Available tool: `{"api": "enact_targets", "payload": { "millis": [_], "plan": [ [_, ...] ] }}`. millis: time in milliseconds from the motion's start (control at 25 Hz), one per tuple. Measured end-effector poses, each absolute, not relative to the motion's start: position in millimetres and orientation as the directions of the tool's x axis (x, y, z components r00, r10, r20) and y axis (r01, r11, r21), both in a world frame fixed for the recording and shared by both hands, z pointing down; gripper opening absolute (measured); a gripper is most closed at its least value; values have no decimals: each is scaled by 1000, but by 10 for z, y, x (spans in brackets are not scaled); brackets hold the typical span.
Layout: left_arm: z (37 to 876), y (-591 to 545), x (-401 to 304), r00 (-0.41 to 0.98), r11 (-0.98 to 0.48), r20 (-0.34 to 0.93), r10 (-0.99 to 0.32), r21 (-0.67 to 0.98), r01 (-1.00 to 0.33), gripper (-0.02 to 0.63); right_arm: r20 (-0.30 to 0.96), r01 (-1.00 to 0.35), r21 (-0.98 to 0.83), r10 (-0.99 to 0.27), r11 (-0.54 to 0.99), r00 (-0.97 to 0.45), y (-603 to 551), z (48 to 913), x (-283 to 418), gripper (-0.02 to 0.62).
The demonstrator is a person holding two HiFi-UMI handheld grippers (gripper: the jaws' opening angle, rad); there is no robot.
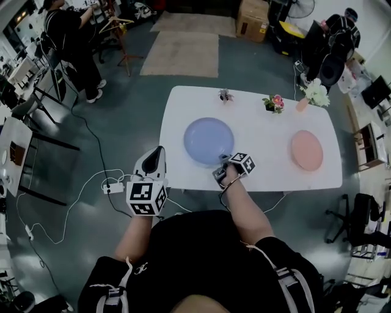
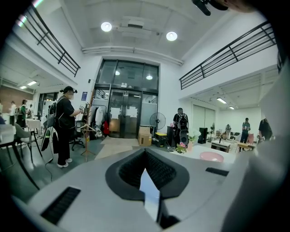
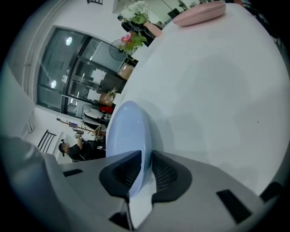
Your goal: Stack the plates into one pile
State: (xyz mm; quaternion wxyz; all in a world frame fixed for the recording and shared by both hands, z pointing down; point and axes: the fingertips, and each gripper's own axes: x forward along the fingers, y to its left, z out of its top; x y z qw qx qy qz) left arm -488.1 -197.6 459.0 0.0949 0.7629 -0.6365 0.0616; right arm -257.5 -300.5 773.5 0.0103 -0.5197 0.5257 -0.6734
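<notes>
A pale blue plate [image 1: 208, 140] lies on the white table [image 1: 263, 177], left of its middle. A pink plate [image 1: 306, 150] lies apart from it near the right end. My right gripper [image 1: 224, 164] is at the blue plate's near right rim. In the right gripper view that rim [image 3: 129, 136] stands between the two dark pads of the right gripper [image 3: 146, 156], which close on it. The pink plate [image 3: 199, 13] shows far off across the table. My left gripper [image 1: 157, 153] hangs off the table's left front corner. In its own view the left gripper [image 2: 145, 152] is shut on nothing.
A small plant [image 1: 225, 95], a pot of pink flowers [image 1: 274, 103] and a vase of white flowers [image 1: 314, 93] stand along the table's far edge. Cables and a power strip [image 1: 113, 187] lie on the floor at left. People stand at back left [image 1: 73, 43] and back right [image 1: 336, 36].
</notes>
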Motion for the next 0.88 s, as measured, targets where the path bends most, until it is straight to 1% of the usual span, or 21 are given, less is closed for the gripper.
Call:
{"api": "enact_targets", "payload": {
  "millis": [80,280,520,600,720,880],
  "plan": [
    [4580,-1952,-4889,182,-172,214,-960,65,-983,14,692,-528,-718,-554,-455,-463,-3000,7754,-2586,58],
    [4555,-1921,-4916,177,-167,216,-960,66,-984,14,660,-464,-750,-581,-471,-477,-2974,7694,-2576,60],
    [4562,-1961,-4822,204,-192,216,-955,75,-979,14,599,-438,-798,-627,-415,-498,-2997,7505,-2494,80],
    [4567,-1993,-4747,221,-209,216,-951,78,-975,14,583,-427,-809,-645,-404,-495,-2996,7442,-2407,83],
    [4577,-2063,-4616,251,-239,215,-944,85,-967,13,545,-375,-836,-679,-400,-491,-2997,7346,-2243,83],
    [4567,-2201,-4278,325,-312,210,-922,94,-945,14,503,-312,-863,-741,-398,-445,-2946,7174,-1804,84]
  ]
}}
